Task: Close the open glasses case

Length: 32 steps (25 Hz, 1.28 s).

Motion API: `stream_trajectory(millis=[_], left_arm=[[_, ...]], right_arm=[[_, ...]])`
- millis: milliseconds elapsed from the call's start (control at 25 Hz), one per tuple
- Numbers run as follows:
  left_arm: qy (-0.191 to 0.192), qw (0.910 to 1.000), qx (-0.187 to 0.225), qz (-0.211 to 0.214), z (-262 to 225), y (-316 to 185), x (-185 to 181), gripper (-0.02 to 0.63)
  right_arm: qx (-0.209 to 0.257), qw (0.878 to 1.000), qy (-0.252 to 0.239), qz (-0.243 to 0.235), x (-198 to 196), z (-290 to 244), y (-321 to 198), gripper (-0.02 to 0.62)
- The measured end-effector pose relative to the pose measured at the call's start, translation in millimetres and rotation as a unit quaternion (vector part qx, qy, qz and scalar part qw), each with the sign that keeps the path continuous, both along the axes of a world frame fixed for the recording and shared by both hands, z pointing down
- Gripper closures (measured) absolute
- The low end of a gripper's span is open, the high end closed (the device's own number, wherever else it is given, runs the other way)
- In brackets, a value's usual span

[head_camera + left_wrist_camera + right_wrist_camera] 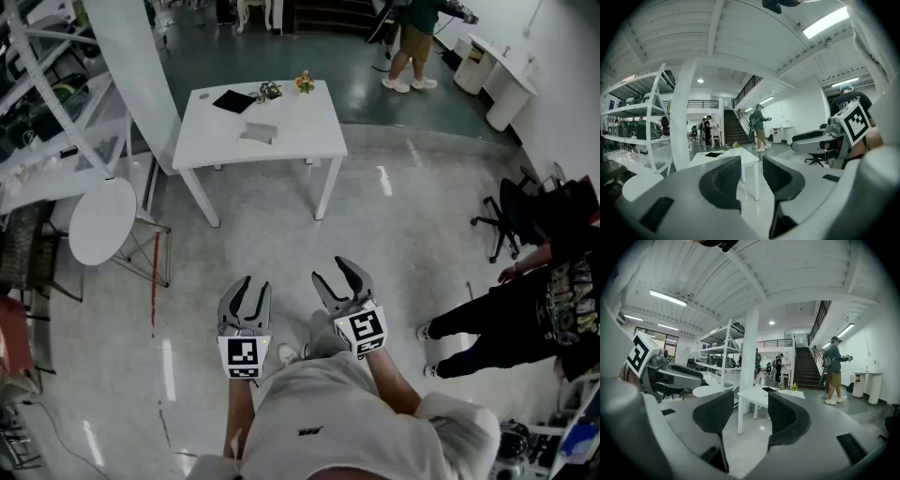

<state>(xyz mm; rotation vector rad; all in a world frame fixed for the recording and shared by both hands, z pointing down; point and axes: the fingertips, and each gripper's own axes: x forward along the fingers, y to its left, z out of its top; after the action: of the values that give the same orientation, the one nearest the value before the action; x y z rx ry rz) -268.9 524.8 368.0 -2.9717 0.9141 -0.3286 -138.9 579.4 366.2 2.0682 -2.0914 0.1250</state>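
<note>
**Desk:** What is filling the frame?

**Photographer:** A polished grey floor [403,225] is taking up most of it. A person is standing on it and looking steeply down. A white counter [305,141] is standing well apart from them, across open floor.

**Desk:** And the tools in the hands?

**Photographer:** The left gripper [256,286] and the right gripper [328,270] are being held out side by side in front of the body, both pointing toward the counter. Each is showing its jaws spread, with only floor and the far counter between the pads, so neither is gripping anything. Judging by the distance, they are being carried ready rather than working, since nothing is lying within reach.

**Desk:** Where is the thing they are after?

**Photographer:** The glasses case [260,133] is lying as a small grey shape near the counter's middle. It is too small here to tell how its lid is standing. A flat black pad [232,100] is lying beyond it, and a little pot of yellow flowers [304,82] is sitting at the far edge, clear of the case.

**Desk:** So how far along is the job?

**Photographer:** By the look of it, it is not yet starting. The walk to the counter is coming first. After that, most likely, one gripper will be steadying the base while the other is pressing the lid down.
</note>
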Motion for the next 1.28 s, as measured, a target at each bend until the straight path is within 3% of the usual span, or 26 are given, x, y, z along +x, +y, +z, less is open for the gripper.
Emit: stream_trajectory(millis=[240,600,920,1280], left_arm=[[0.000,1.0000,-0.003,0.000,3,-8,-16,0.448],[-0.001,1.0000,0.003,-0.002,3,-42,-16,0.448],[-0.010,0.9999,0.003,0.001,4,-95,5,0.448],[-0.019,0.9997,-0.005,0.010,3,-162,52,0.448]], right_arm=[[-0.008,1.000,-0.013,0.003,-26,11,-7,0.364],[-0.013,1.000,-0.010,0.009,-22,12,-42,0.364],[-0.015,1.000,-0.015,0.003,-7,15,-98,0.368],[-0.020,1.000,-0.023,0.006,39,13,-167,0.371]])
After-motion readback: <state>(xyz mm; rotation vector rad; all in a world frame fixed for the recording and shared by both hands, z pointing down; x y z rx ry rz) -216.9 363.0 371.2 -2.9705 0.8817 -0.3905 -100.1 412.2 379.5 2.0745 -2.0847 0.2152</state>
